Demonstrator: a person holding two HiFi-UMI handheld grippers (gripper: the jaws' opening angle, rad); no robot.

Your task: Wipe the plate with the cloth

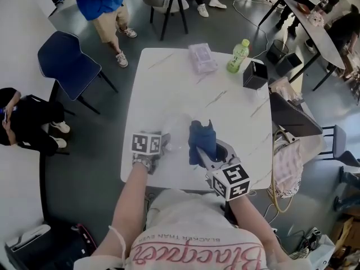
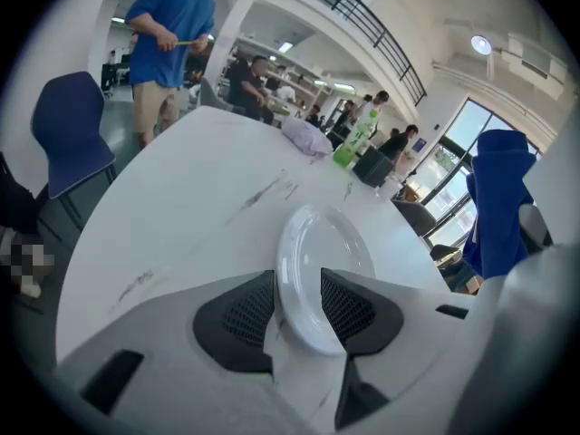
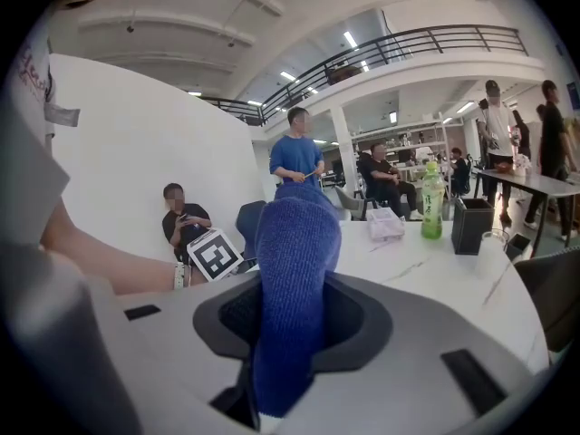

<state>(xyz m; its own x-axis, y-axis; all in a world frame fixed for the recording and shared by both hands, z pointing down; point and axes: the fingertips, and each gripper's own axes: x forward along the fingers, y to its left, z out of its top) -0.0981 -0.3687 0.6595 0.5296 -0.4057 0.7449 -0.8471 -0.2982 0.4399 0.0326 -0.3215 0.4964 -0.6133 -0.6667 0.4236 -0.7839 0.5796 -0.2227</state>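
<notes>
A white plate (image 2: 313,265) stands on edge between the jaws of my left gripper (image 2: 297,311), which is shut on its rim. In the head view the plate (image 1: 175,133) is a pale blur just right of the left gripper (image 1: 159,145), lifted over the near part of the white table (image 1: 169,72). A blue cloth (image 3: 292,288) is clamped in my right gripper (image 3: 294,320) and stands up out of it. From above, the cloth (image 1: 201,138) sits right beside the plate, held by the right gripper (image 1: 209,153).
At the table's far side are a clear plastic packet (image 1: 202,57), a green bottle (image 1: 238,55) and a black box (image 1: 255,75). A blue chair (image 1: 68,62) stands left of the table. People sit and stand around the room.
</notes>
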